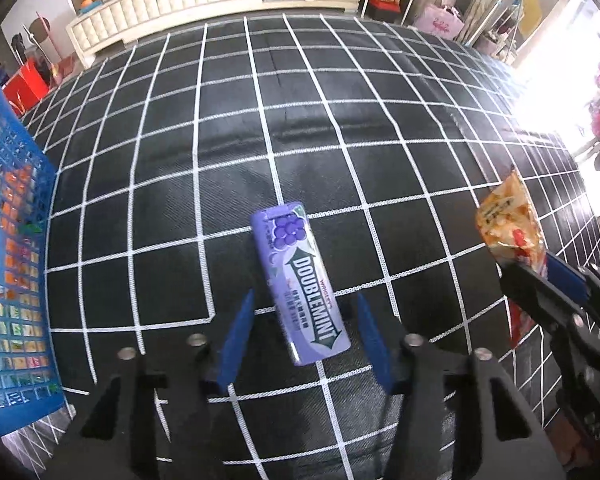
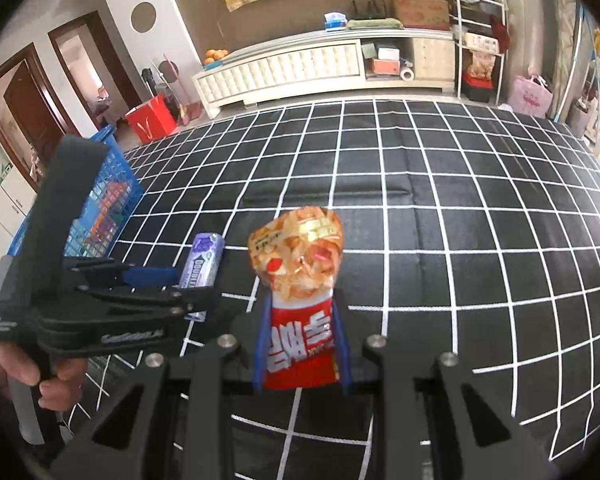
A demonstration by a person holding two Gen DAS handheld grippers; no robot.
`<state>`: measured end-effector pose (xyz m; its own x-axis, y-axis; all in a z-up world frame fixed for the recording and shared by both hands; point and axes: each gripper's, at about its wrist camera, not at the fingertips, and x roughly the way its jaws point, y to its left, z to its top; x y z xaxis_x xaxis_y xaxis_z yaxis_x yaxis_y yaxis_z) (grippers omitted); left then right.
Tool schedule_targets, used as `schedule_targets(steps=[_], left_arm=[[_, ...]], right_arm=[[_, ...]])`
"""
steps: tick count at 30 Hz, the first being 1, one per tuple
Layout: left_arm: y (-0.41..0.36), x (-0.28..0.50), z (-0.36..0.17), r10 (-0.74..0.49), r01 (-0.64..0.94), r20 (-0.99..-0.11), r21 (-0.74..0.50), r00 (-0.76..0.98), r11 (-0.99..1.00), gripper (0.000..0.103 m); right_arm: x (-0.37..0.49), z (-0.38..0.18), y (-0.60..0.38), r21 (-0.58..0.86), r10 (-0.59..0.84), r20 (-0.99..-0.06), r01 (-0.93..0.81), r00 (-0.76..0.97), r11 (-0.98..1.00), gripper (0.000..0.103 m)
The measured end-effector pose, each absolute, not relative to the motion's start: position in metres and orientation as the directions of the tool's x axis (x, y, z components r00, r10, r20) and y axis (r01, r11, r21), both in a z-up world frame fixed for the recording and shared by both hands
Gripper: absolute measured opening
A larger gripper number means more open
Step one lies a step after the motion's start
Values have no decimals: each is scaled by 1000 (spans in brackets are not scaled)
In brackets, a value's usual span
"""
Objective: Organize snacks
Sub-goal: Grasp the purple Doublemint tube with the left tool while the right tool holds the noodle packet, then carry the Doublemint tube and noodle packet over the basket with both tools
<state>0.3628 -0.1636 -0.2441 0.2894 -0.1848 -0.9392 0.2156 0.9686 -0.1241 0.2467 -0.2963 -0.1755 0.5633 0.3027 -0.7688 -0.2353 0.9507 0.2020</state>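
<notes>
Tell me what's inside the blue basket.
Through the blue basket mesh wall, colourful packets show, mostly orange and green. What they are, and the basket's floor, cannot be seen behind the mesh.

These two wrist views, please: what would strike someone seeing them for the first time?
Probably the purple Doublemint pack first, lying on the black white-gridded cloth between the open fingers of the left gripper. Next, the red and orange snack bag, pinched upright in the right gripper above the cloth. The blue mesh basket at the cloth's left edge, already holding colourful packets, also catches the eye.
</notes>
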Motion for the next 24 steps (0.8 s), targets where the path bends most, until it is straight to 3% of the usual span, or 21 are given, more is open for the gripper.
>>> schedule_targets(steps=[2, 4, 24], left_arm=[[-166, 362, -247, -177, 222, -940, -114, 293, 968, 46], [-168, 365, -250, -170, 223, -940, -105, 294, 969, 35], [-127, 359, -235, -225, 160, -933, -185, 280, 969, 31]], right_arm=[[247, -177, -297, 195, 293, -773, -229, 562, 954, 32], [247, -177, -300, 201, 295, -773, -224, 562, 954, 32], [250, -172, -295, 204, 295, -776, -220, 557, 954, 32]])
